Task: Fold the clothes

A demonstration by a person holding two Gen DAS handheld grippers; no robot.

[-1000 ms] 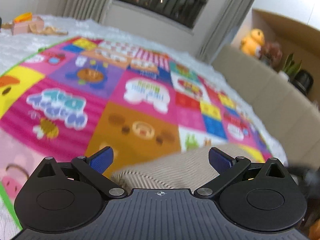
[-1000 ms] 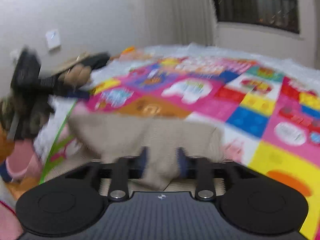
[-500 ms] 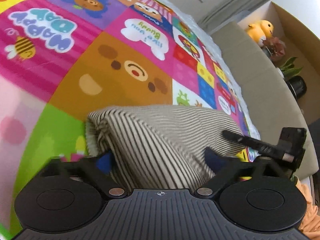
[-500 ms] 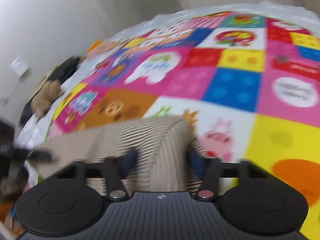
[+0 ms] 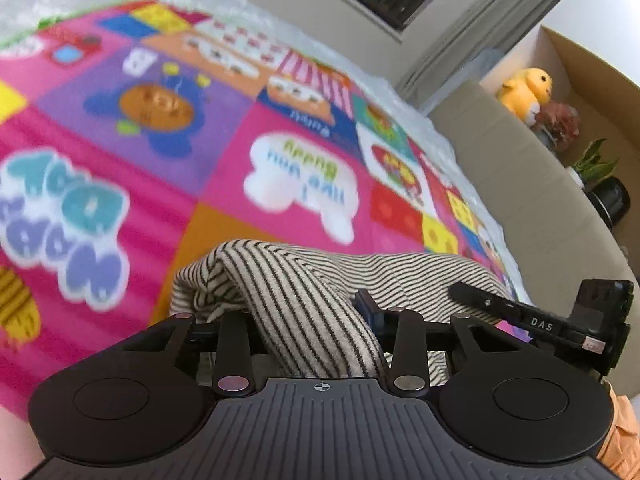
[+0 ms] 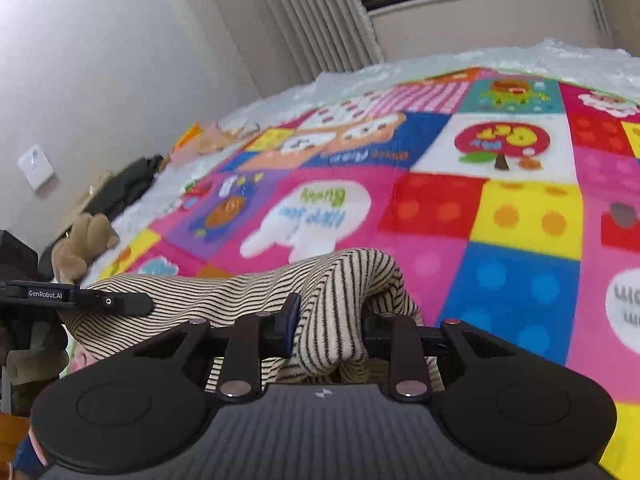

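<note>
A cream garment with thin dark stripes [image 5: 400,276] lies bunched on a bright patchwork play mat [image 5: 280,140]. My left gripper [image 5: 292,320] has a thick fold of it between its fingers; the jaws are closing and the blue pad presses the cloth. In the right wrist view the same garment [image 6: 224,292] humps up between the fingers of my right gripper [image 6: 332,320], whose jaws are also closing and pinch it. Each gripper shows in the other's view: the right one [image 5: 540,320] at the right edge, the left one [image 6: 80,300] at the left edge.
The mat [image 6: 520,208] lies on a white crinkled cover. A beige cushioned edge [image 5: 500,160] runs along the right, with a yellow plush toy [image 5: 524,88] and potted plants [image 5: 596,168] behind it. A brown plush toy [image 6: 84,240] and dark items [image 6: 124,192] lie at the left.
Both pairs of jaws have narrowed onto the striped garment, the left from wide open. Both grippers came down and forward onto it, and the cloth now bunches up between the fingers.
</note>
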